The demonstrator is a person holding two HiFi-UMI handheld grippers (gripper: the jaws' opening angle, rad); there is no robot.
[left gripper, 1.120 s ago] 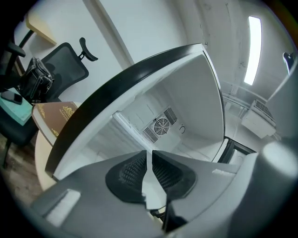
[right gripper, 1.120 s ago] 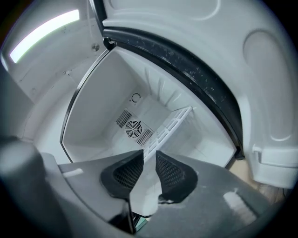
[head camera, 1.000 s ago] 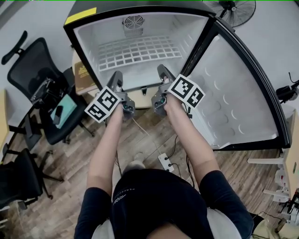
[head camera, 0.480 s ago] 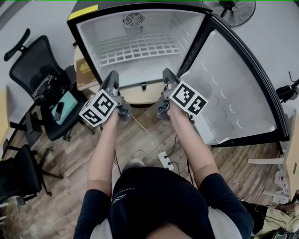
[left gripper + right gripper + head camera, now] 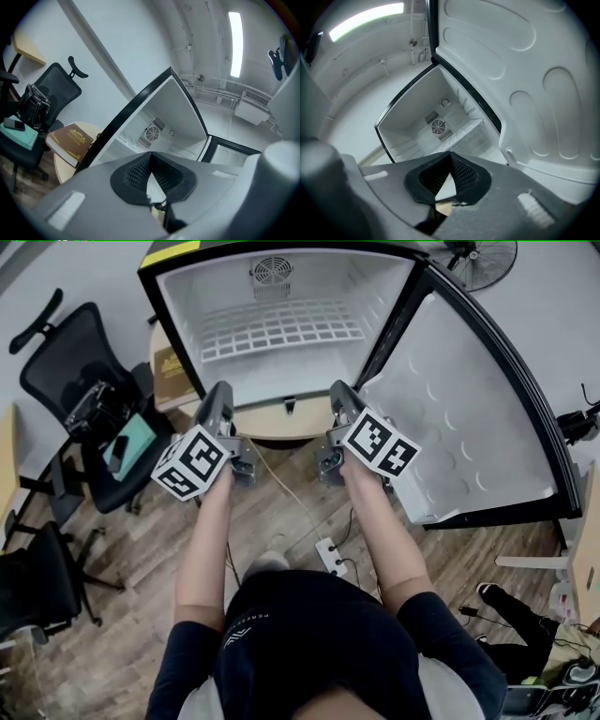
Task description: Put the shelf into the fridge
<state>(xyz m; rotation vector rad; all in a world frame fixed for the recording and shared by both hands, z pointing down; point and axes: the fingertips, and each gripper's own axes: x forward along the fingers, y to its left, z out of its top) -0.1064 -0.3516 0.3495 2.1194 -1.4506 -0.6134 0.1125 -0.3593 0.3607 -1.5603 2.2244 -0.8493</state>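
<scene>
Wood floor point(image 5: 141, 568), black office chair point(image 5: 75, 381), standing fan point(image 5: 473, 259)

The fridge point(image 5: 180, 320) is a small cabinet with a black frame and a white lining, standing at the far side of the scene on a pale desk point(image 5: 281, 425). Its door point(image 5: 469, 418) is swung wide open to the right, showing a white inner liner with curved moulded recesses. A round fan grille point(image 5: 271, 271) sits high on the back wall. The shelf point(image 5: 281, 332) is a white wire grid. It lies flat inside the cabinet, spanning from the left wall to the right wall, below the grille.
</scene>
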